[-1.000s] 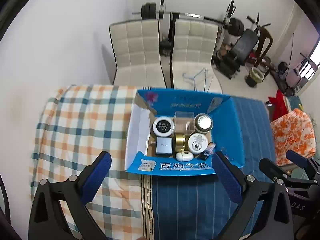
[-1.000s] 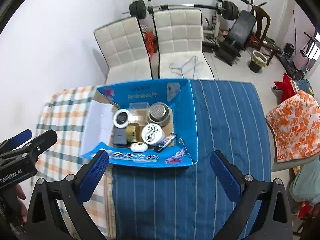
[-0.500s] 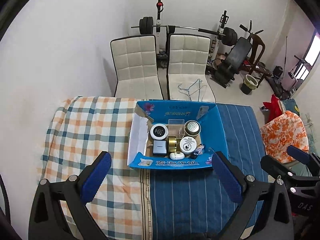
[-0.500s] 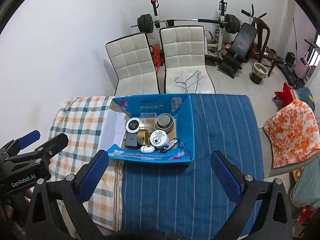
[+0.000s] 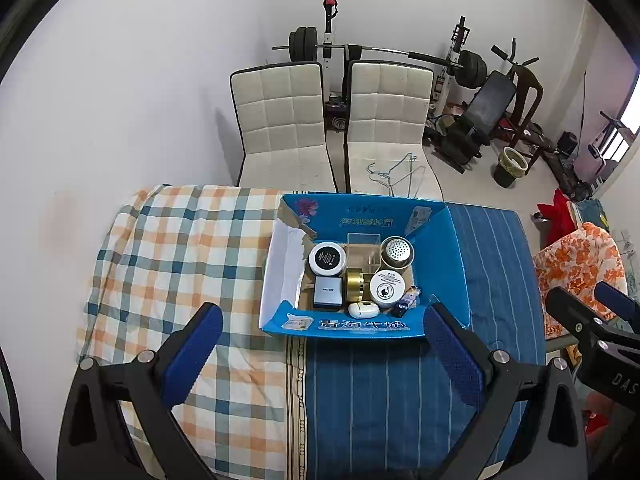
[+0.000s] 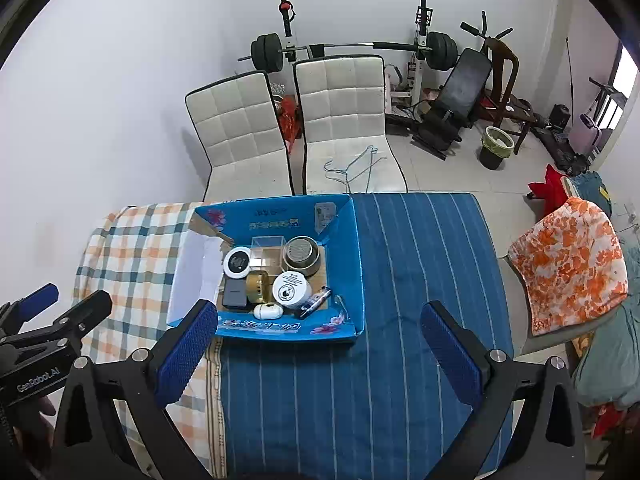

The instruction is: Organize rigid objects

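A blue cardboard box sits open on the table. It holds several small items: a white round tin, a metal cup, a gold cylinder, a white jar, a grey block, a white oval case and a clear plastic box. My left gripper is open and empty, held high above the table's near side. My right gripper is open and empty too, at a similar height to the right.
The table carries a checked cloth on the left and a blue striped cloth on the right. Two white chairs stand behind it. Gym equipment lines the back wall. An orange floral chair is at the right.
Both grippers have pulled up and back from the box, so it looks smaller and farther. The box's contents have not moved.
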